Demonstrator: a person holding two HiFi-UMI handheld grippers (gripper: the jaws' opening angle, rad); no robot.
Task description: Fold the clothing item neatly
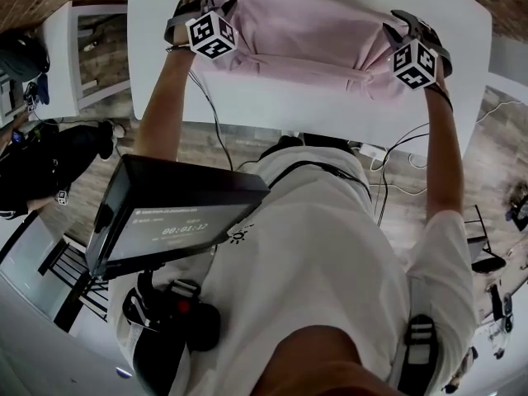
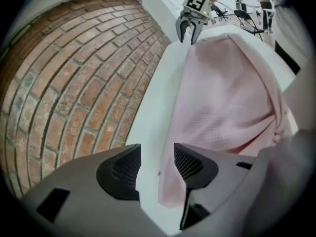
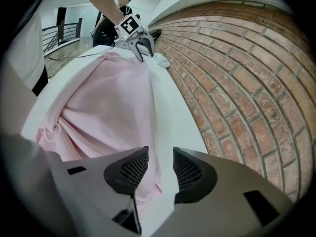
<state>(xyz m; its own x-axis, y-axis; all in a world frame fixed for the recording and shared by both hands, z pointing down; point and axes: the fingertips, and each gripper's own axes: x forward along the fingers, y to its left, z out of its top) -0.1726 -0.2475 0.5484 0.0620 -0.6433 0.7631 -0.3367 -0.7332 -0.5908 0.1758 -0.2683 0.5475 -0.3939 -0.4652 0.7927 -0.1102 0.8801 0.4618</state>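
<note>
The pink garment (image 1: 305,44) looked soft and limp, best pinched at its corners; left hand-held gripper (image 2: 157,157) and right hand-held gripper (image 3: 160,158) stood open there, gripping nothing

A white table (image 1: 272,110) is set close against brickwork (image 2: 64,73); a white shelf unit (image 1: 82,48) is placed beside its left end; a black screen (image 1: 161,221) showing pale figures is seen nearer the camera; dark cables (image 1: 216,126) are trailed over the table edge; a railing (image 3: 69,31) is glimpsed beyond.
</note>
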